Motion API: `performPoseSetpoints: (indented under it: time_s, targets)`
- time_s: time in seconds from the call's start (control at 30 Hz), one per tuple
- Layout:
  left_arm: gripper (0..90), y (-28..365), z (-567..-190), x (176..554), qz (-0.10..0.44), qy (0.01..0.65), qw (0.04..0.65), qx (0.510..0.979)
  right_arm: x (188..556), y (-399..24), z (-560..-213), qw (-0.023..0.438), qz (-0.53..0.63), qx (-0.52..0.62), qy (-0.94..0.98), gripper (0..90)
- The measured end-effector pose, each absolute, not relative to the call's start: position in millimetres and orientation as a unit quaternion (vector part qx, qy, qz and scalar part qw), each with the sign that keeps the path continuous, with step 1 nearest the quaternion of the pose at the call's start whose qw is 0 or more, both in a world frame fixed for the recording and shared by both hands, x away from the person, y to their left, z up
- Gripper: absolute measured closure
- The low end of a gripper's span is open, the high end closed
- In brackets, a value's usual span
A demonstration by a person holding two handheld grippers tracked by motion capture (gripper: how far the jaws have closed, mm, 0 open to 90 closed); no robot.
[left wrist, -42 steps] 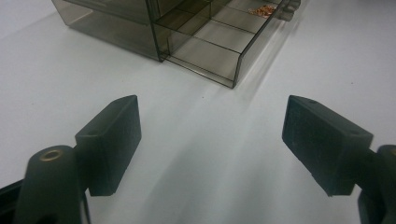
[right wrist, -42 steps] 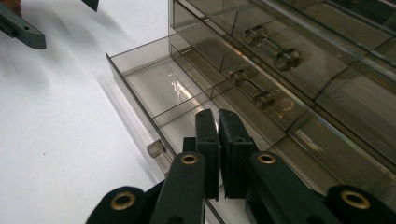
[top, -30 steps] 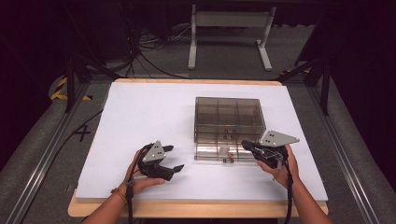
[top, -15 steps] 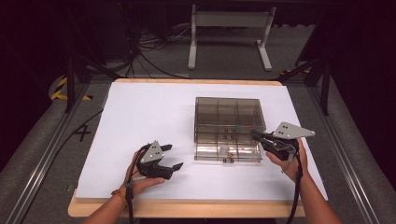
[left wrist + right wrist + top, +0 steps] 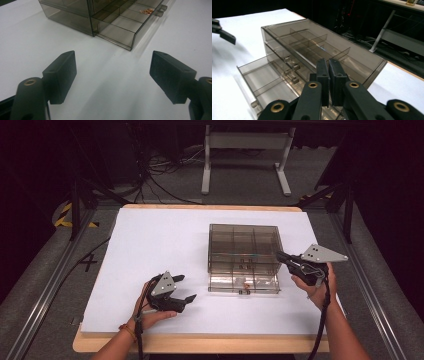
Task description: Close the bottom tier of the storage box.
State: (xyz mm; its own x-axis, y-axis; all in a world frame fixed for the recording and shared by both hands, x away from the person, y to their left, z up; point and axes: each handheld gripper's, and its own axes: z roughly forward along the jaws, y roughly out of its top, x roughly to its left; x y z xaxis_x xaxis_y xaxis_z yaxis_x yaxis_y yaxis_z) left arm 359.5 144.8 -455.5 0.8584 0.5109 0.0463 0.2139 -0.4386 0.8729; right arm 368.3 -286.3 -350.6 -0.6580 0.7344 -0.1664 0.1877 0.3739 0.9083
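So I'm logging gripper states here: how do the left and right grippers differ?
The left gripper has its jaws spread wide; the right gripper has its jaws closed together, holding nothing. The left sits low over the white table cover, apart from the drawer box; the right is raised beside the box. Both are hand-held.

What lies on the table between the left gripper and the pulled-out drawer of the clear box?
Nothing: the left gripper view shows only bare white table from the left gripper, jaws wide apart, to the open drawer. The high view agrees.
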Motion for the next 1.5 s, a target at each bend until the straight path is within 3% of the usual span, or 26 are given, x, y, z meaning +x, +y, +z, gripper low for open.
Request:
performPoseSetpoints:
  time_s: [0.23,0.43,0.57,0.73,1.07,1.5]
  targets:
    - [34.5,141,-454,360,0.143,0.215,0.470,0.844,370,-291,-349,0.299,0.472,0.303,0.772,88.0]
    - [59.4,126,-445,348,0.142,0.177,0.448,0.865,372,-293,-348,0.305,0.466,0.311,0.770,88.2]
    - [71.7,109,-439,345,0.140,0.155,0.440,0.873,375,-290,-347,0.310,0.452,0.312,0.776,88.2]
    - [80.9,88,-442,346,0.136,0.139,0.432,0.881,380,-291,-351,0.312,0.435,0.321,0.781,88.3]
    - [89.5,61,-444,351,0.143,0.137,0.420,0.886,385,-293,-361,0.314,0.415,0.337,0.785,88.5]
    - [89.7,32,-449,360,0.146,0.139,0.399,0.895,390,-289,-365,0.326,0.399,0.347,0.784,89.9]
